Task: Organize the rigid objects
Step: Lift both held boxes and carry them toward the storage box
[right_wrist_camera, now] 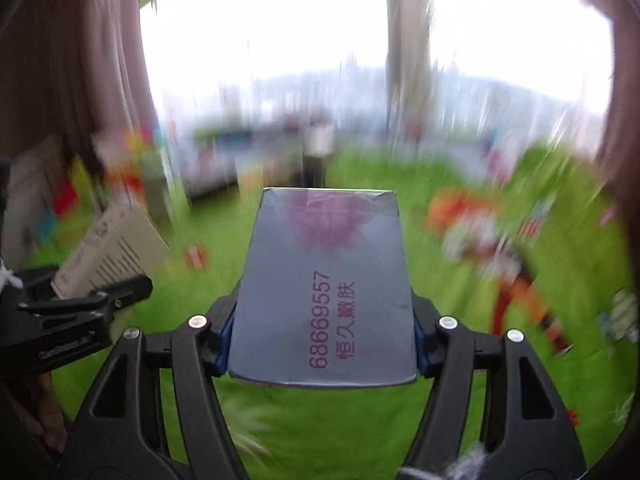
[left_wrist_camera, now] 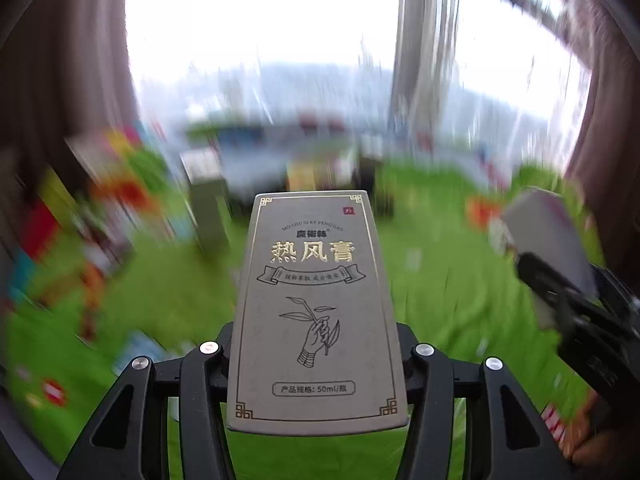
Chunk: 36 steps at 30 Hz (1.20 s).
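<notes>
Boxes are what's getting sorted, and both are up in the air right now: the left claw (left_wrist_camera: 316, 344) is clamped on a grey carton (left_wrist_camera: 316, 312) with gold lettering and a hand-and-sprig drawing, pinched across its lower half so most of it sticks out forward, and the right claw (right_wrist_camera: 320, 332) is clenched the same way on a blue-grey box (right_wrist_camera: 324, 280) with magenta print. Each one shows up in the other's view too, off to the side, so the two are near each other but apart. Below is a green tabletop (left_wrist_camera: 440, 280), and further out it's a smear of colourful packages (left_wrist_camera: 120, 184) on the left and more boxes standing along the back by the window, all too blurry to name. My take is this is the carry step, so the trick is keeping the squeeze steady, since a long carton held low could pivot. I'd slow down, pick a bare green patch next to similar boxes, lower one flat and let go before dealing with the other, so they don't knock together.
</notes>
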Tool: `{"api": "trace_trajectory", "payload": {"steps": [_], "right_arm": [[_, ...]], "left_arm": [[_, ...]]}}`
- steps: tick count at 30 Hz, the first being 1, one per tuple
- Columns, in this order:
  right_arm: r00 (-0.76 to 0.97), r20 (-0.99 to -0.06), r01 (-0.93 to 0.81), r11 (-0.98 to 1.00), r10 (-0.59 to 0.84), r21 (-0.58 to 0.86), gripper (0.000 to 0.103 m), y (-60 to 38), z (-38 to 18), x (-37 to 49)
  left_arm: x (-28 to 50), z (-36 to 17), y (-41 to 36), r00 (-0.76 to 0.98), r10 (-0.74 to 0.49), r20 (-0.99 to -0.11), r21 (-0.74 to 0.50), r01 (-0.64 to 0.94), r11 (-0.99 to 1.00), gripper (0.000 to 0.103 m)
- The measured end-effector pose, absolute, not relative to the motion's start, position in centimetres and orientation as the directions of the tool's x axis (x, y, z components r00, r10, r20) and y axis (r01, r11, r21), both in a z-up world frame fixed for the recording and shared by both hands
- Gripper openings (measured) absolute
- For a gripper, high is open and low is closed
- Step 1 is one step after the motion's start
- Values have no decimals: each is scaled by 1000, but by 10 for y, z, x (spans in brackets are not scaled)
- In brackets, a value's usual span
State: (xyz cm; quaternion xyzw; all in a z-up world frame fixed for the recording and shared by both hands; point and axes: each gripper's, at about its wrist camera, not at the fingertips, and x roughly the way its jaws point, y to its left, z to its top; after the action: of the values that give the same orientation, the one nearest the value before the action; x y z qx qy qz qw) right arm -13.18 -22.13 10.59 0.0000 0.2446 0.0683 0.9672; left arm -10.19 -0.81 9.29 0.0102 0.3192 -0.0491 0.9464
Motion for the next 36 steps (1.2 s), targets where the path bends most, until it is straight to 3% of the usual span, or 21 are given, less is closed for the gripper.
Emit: {"api": "trace_trajectory", "payload": {"steps": [5,8,12,23,36], "right_arm": [[980,-186,-77,996,67,-52,69,-218,162,-191],[995,-85,-62,995,55,-79,69,-216,174,-216],[998,-35,-63,995,60,-82,69,-215,180,-240],[992,-11,-130,986,129,-107,69,-200,187,-258],[950,-51,-313,933,309,-176,69,-143,180,-282]], "left_arm": [[-157,162,-31,948,-29,-316,94,62,994,53],[-179,172,-44,970,-45,-239,123,77,989,53],[-196,171,-49,974,-59,-217,135,89,987,53],[-232,168,-30,972,-42,-231,145,77,986,53],[-270,149,25,969,54,-241,142,-20,990,53]]}}
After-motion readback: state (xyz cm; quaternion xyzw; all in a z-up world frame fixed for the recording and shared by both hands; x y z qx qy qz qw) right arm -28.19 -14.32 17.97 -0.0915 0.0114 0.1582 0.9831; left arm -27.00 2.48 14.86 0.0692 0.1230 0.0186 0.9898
